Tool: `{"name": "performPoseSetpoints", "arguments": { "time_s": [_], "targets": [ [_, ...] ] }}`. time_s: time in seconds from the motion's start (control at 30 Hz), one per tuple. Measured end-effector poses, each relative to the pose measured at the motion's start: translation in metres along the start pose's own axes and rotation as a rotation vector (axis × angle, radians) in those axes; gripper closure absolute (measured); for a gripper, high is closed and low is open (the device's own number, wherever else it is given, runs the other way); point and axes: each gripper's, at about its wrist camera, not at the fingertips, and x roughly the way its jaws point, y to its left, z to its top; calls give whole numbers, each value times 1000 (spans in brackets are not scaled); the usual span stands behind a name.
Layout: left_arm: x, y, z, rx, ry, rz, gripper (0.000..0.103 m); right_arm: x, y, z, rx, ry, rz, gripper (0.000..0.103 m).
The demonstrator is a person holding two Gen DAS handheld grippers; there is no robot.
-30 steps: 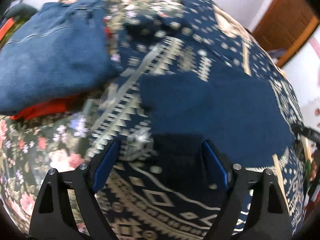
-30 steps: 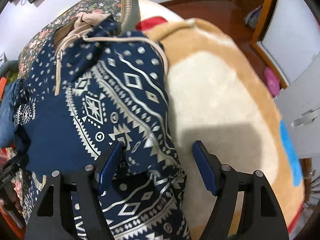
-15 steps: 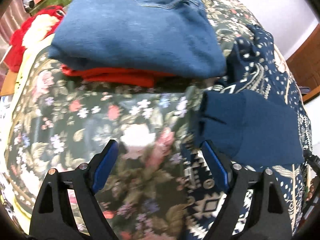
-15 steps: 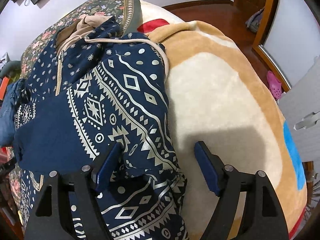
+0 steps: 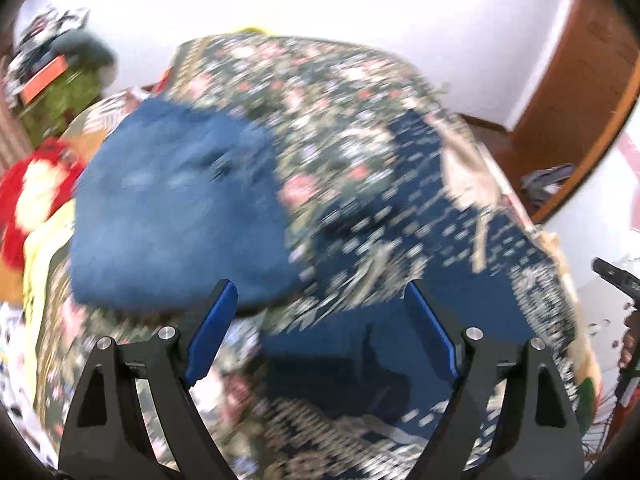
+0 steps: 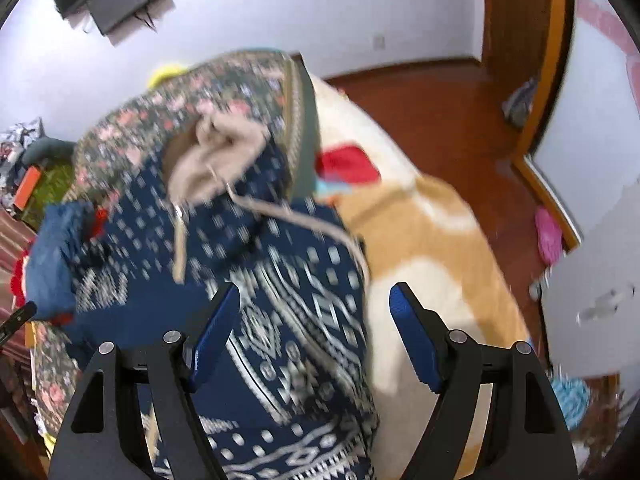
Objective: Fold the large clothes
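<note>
**Two empty claws over the patterned hoodie**

The left claw (image 5: 320, 328) is wide apart and holds nothing. Its blue pads (image 5: 210, 340) hang in the air above the bed. Under it and stretching away to its right lies the big navy hoodie with white zigzag and diamond patterns (image 5: 420, 240). A plain dark blue part of the hoodie sits right between the two fingers, lower down, and the claw does not touch it. Ahead of the claw and to its left is a folded blue denim garment (image 5: 176, 216). All of it rests on a dark bed cover with pink flowers (image 5: 320, 92). The picture is blurry here.

The right claw (image 6: 314, 332) is wide apart too, with nothing in it. The same hoodie (image 6: 288, 312) lies below it and spreads ahead and to its left, with its beige hood (image 6: 218, 156) far in front. To the right of the claw is a soft tan and cream blanket (image 6: 432, 248).
</note>
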Motion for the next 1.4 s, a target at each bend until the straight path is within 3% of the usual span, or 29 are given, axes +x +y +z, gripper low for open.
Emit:
{"name": "performPoseSetpoints", "arguments": {
  "time_s": [0.13, 0.33, 0.6, 0.73, 0.93, 1.03, 1.1, 1.13, 1.17, 1.2, 1.23, 1.4],
  "targets": [
    [18, -34, 36, 42, 0, -64, 18, 4, 14, 28, -20, -49, 26, 29],
    [64, -78, 76, 100, 39, -95, 18, 28, 30, 60, -38, -60, 56, 29],
    [144, -102, 120, 39, 118, -118, 18, 110, 35, 92, 48, 68, 97, 29],
    [189, -105, 135, -9, 169, -86, 18, 158, 30, 98, 145, 155, 117, 29],
    [235, -98, 139, -86, 213, -71, 18, 196, 35, 103, 162, 190, 97, 30],
    [235, -100, 139, -44, 170, -47, 20, 208, 40, 101, 115, 207, 90, 64],
    [230, -104, 137, 20, 133, -14, 45, 211, 38, 99, 109, 197, 90, 75],
    [229, -104, 136, 41, 118, 1, 51, 208, 39, 98, 97, 183, 79, 80],
    [225, -104, 135, 54, 92, 0, 70, 205, 39, 97, 83, 173, 78, 89],
    [221, -103, 134, 60, 81, -13, 82, 201, 40, 96, 79, 166, 79, 92],
    [219, -101, 134, 60, 78, -20, 84, 196, 40, 96, 86, 163, 53, 93],
    [180, -92, 132, 82, 20, -82, 93, 141, 52, 99, 21, 68, 89, 94]
  ]
}}
